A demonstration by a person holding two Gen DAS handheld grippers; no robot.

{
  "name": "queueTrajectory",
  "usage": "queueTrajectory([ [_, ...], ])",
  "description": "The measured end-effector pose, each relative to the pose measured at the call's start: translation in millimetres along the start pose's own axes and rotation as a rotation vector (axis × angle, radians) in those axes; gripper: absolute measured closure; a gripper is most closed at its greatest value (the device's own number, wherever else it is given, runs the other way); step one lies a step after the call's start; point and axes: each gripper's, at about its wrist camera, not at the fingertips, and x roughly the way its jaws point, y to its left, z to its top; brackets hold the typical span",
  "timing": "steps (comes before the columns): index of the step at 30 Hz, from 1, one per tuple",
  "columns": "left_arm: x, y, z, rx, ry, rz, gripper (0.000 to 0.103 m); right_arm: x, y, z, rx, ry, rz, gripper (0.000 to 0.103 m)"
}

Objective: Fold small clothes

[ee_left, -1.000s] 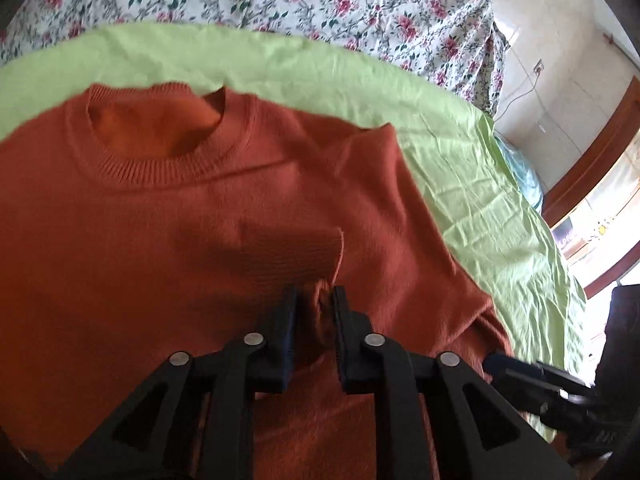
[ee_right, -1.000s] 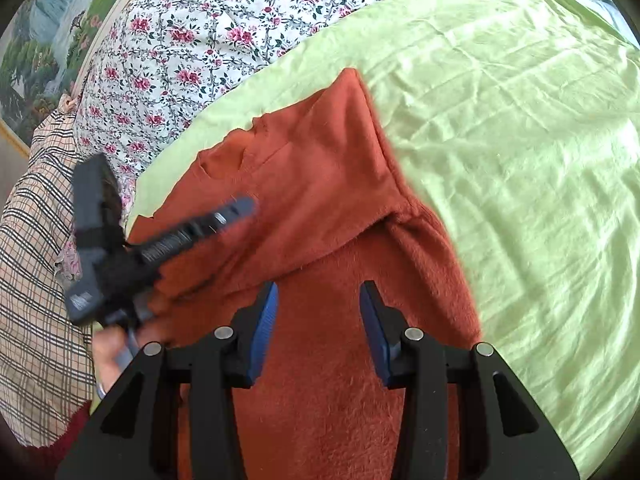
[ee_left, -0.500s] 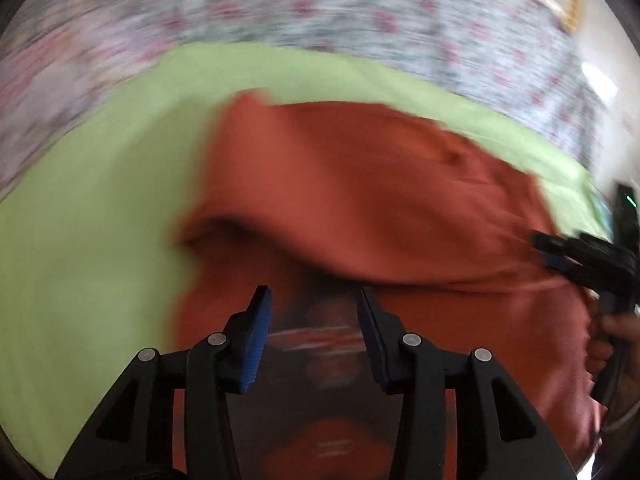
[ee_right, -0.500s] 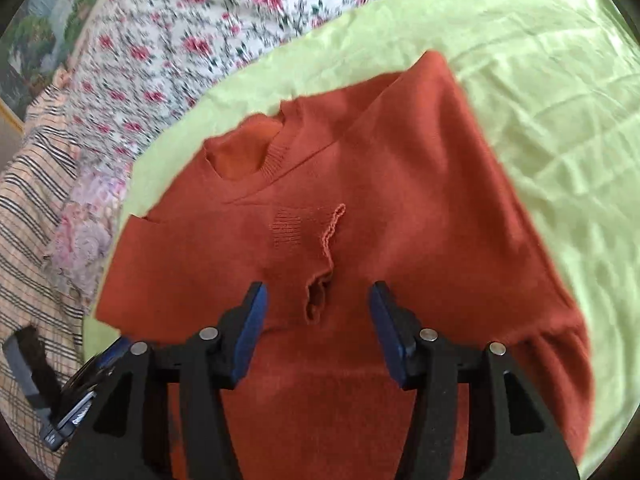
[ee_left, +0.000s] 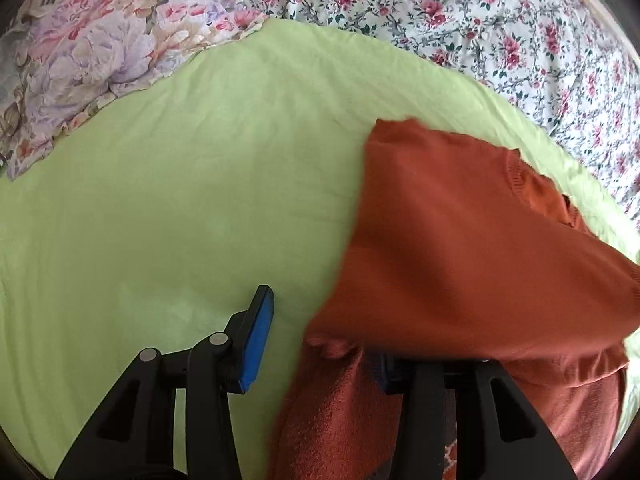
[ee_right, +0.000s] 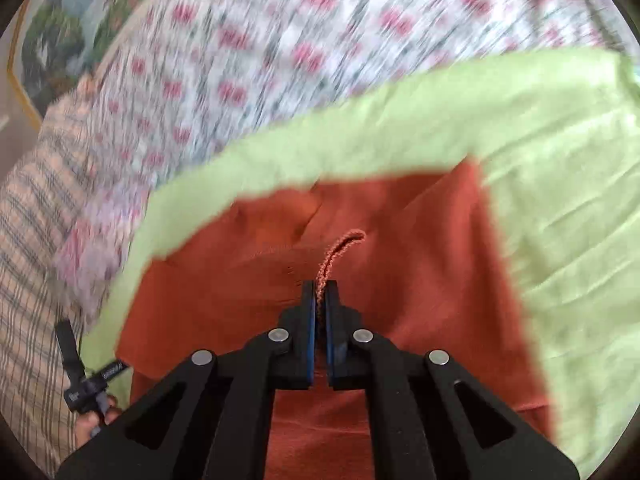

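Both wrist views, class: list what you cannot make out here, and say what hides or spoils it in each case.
- Left wrist view: the right finger of the left tool is covered by the orange sweater.
- Left wrist view: the sweater's lower part runs off the bottom edge.
- Right wrist view: the floral bedding is smeared by motion blur, so its pattern is unclear.
- Right wrist view: how much fabric the right tool pinches is hidden between its fingers.
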Motion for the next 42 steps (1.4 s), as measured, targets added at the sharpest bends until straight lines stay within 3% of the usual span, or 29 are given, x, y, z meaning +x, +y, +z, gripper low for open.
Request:
queueTrajectory([
  [2, -0.7, -6.1, -2.1, 0.022, -0.014, 0.014, 0.061, -5.5, -25.2, 3.1, 0.021, -0.014, -0.072, 0.099],
  [5, -12.3, -4.9, -2.7, -0.009, -0.063, 0.022, 0.07, 6.1, -56.7, -3.2, 0.078, 0.049, -0.087, 0.099],
  [9, -27.8, -6.3, -4.5, -0.015, -0.134, 0.036, 0.07, 18.4, -57.8, -16.4, 0.022, 0.083, -0.115, 0.099],
  [12, -13.0, -2.9, -9.5, -0.006, -0.065, 0.057, 0.07, 22.5, -59.6, -21.3, 0.02, 0.081, -0.129, 0.099],
  [14, -8.9, 7.6, -10.3, -0.049, -0.038, 0.012, 0.07, 27.7, -61.8, -25.7, 0.016, 0.098, -0.139, 0.099],
  [21, -17.6, 11.0, -9.4, -0.024, -0.006, -0.003, 0.068, 36.2, -59.2, -33.0, -0.022, 0.127, -0.179, 0.099],
  [25, -52.3, 18.0, -19.1, 0.008, -0.033, -0.082, 0.073, 11.9, -59.4, -31.5, -0.008, 0.082, -0.217, 0.095],
  [28, -78.1, -5.5, -19.8, 0.076, -0.077, -0.201, 0.073, -10.0, -52.9, -31.7, -0.01, 0.02, -0.22, 0.095],
  [30, -80.9, -25.4, -14.3, 0.117, -0.09, -0.257, 0.07, -12.1, -41.7, -33.7, -0.025, 0.013, -0.172, 0.095],
  [32, -68.9, -54.0, -3.8, 0.165, -0.069, -0.299, 0.068, 1.7, -26.7, -38.4, -0.057, 0.062, -0.105, 0.095],
  [37, -10.8, -72.0, 17.0, 0.184, 0.024, -0.289, 0.068, 35.0, -19.1, -51.4, -0.063, 0.149, -0.089, 0.095],
  [38, 8.0, -65.7, 20.0, 0.173, 0.063, -0.252, 0.072, 37.8, -23.0, -52.2, -0.054, 0.157, -0.09, 0.095],
  [39, 16.8, -60.5, 20.8, 0.165, 0.079, -0.238, 0.091, 39.7, -26.6, -52.4, -0.048, 0.159, -0.093, 0.095],
  [40, 23.3, -48.6, 22.9, 0.141, 0.085, -0.26, 0.097, 40.7, -31.8, -50.9, -0.044, 0.157, -0.094, 0.095],
  [42, 22.3, -33.7, 25.0, 0.1, 0.096, -0.309, 0.097, 37.7, -39.7, -48.1, -0.033, 0.147, -0.113, 0.095],
])
